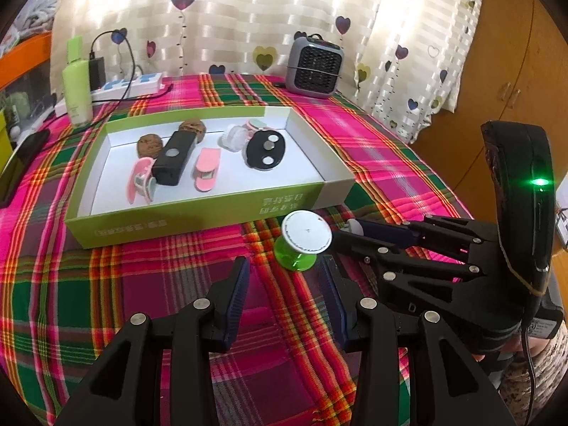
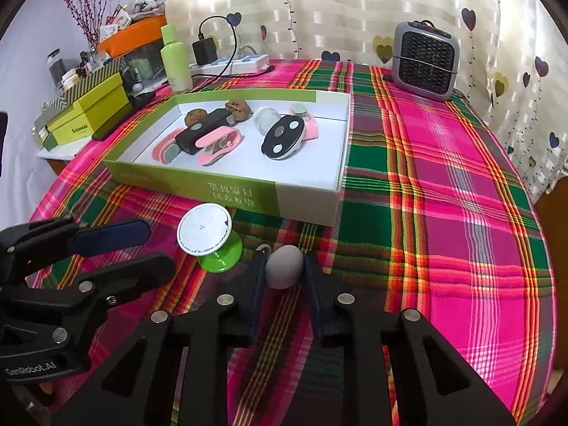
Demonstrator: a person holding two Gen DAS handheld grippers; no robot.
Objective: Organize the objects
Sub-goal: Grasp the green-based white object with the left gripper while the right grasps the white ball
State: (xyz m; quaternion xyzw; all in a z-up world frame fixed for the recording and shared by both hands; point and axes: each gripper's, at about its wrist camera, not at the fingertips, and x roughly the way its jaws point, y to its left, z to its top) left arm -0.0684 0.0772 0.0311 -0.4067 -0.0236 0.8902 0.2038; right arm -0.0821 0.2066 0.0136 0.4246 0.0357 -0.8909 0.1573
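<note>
A green spool with a white round top (image 1: 307,238) (image 2: 204,232) stands tilted on the plaid cloth, in front of the green-and-white box (image 1: 213,209) (image 2: 305,198). My left gripper (image 1: 284,262) (image 2: 159,248) is open, its tips just short of the spool and not touching it. Beside the spool, my right gripper (image 2: 284,277) (image 1: 349,229) is shut on a grey egg-shaped thing (image 2: 284,266), pads against both its sides. The box holds two walnuts (image 1: 149,145), a black case (image 1: 172,158), pink clips (image 1: 207,168) and a black oval piece (image 1: 264,149).
A grey heater (image 2: 424,60) stands at the table's back. A green bottle (image 2: 175,60), a power strip with a charger (image 2: 230,64) and stacked boxes (image 2: 88,113) crowd the back left. A dark phone (image 1: 21,167) lies left. The cloth's right side (image 2: 461,213) shows bare.
</note>
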